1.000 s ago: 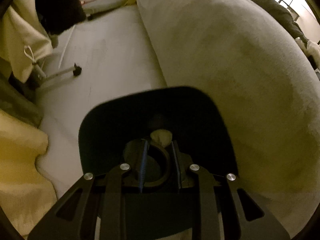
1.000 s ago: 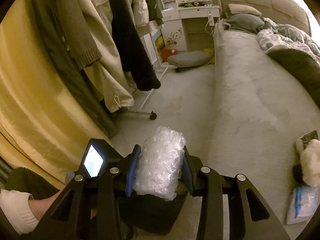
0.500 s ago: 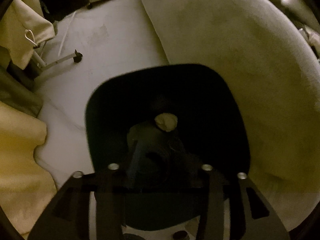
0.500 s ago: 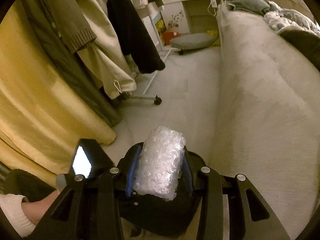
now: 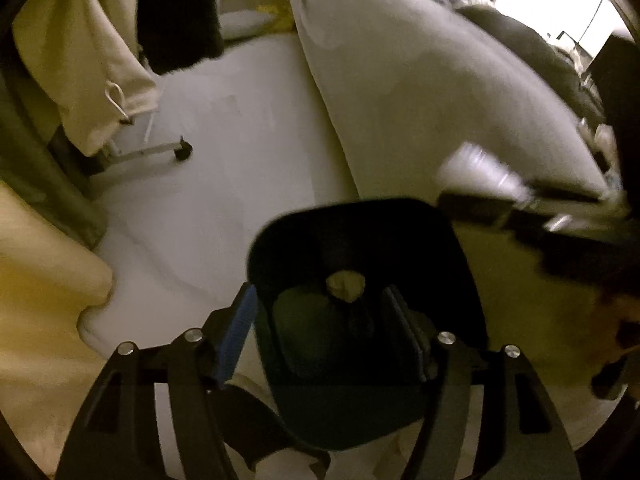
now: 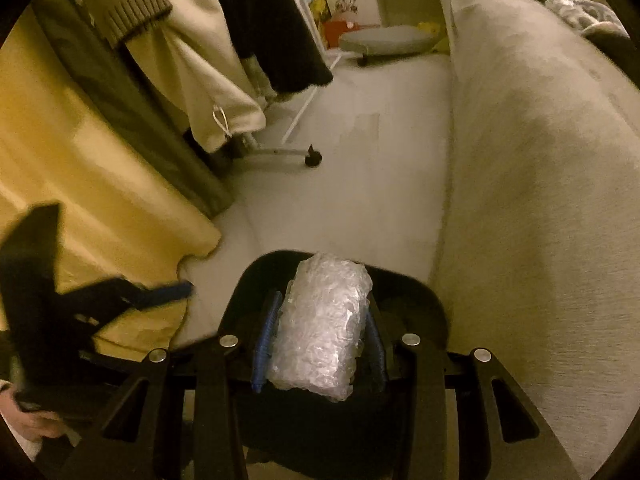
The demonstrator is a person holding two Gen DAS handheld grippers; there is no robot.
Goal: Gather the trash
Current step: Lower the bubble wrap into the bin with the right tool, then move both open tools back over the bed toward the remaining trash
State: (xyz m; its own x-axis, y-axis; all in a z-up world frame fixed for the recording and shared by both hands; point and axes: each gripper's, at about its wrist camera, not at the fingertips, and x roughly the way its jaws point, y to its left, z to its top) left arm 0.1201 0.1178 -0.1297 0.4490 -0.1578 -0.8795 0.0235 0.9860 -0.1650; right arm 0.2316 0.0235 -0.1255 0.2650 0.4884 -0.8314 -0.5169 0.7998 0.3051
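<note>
A black bin (image 5: 360,205) stands on the pale floor beside the bed. My left gripper (image 5: 320,300) hangs over it, its jaws opening with nothing between them. Inside the bin lie a dark ring-shaped item (image 5: 308,320) and a beige crumpled wad (image 5: 346,284). In the right wrist view my right gripper (image 6: 323,299) is shut on a roll of bubble wrap (image 6: 324,328), held just above the bin (image 6: 420,285). The same bubble wrap (image 5: 480,168) shows blurred at the right of the left wrist view. The left gripper's fingers (image 6: 166,295) appear blurred at the left.
A bed with a grey cover (image 6: 540,160) runs along the right. A clothes rack on castors (image 6: 313,159) with hanging garments and a yellow curtain (image 6: 80,160) close the left. A low grey stool (image 6: 384,40) sits at the far end of the floor strip.
My left gripper opened, let the dark ring drop into the bin, and rose. My right gripper came down over the bin with the bubble wrap still in it.
</note>
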